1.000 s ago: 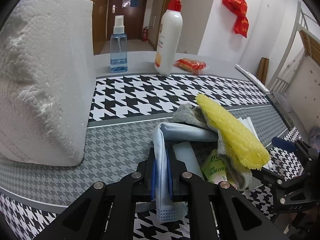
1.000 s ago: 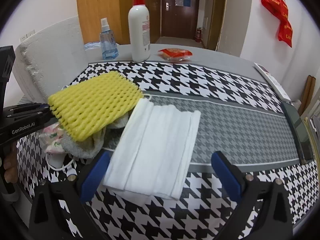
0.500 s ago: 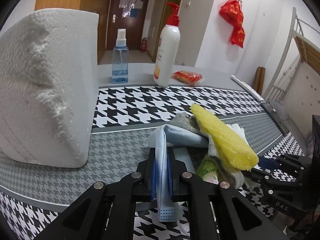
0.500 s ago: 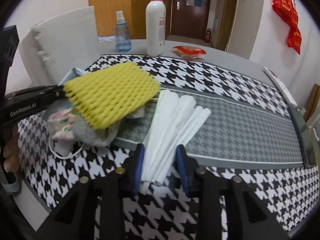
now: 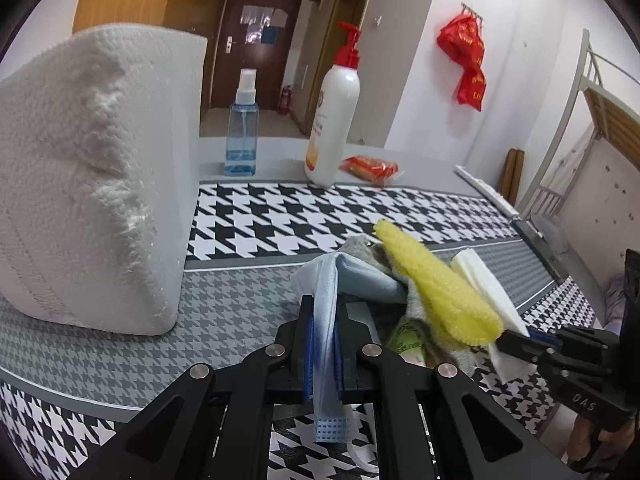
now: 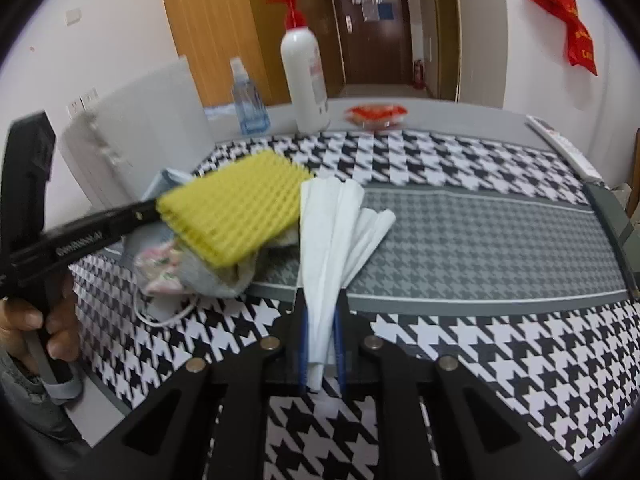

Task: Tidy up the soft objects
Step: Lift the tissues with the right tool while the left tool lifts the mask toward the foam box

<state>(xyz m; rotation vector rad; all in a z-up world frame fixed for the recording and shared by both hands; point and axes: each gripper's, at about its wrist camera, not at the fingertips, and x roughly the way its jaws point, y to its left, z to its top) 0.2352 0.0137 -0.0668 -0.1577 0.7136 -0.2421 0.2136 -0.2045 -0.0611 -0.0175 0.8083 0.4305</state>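
Underfoot, so to speak, the table point(image 6: 500, 240) wears a black-and-white houndstooth cloth with a grey band, and a brown door point(image 5: 256, 44) stands beyond. Both grippers are closed: the left gripper point(image 5: 323, 344) pinches a blue face mask point(image 5: 326, 300), the right gripper point(image 6: 322, 344) a white folded cloth point(image 6: 332, 240) (fanned out) beside the yellow foam net point(image 6: 236, 216).

Houndstooth-covered table point(image 6: 500, 240) bears bottles, paper roll point(image 5: 92, 184)

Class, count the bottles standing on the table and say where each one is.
2. The clear blue spray bottle and the white pump bottle to its right stand together at the table's far edge. Others may be hidden.
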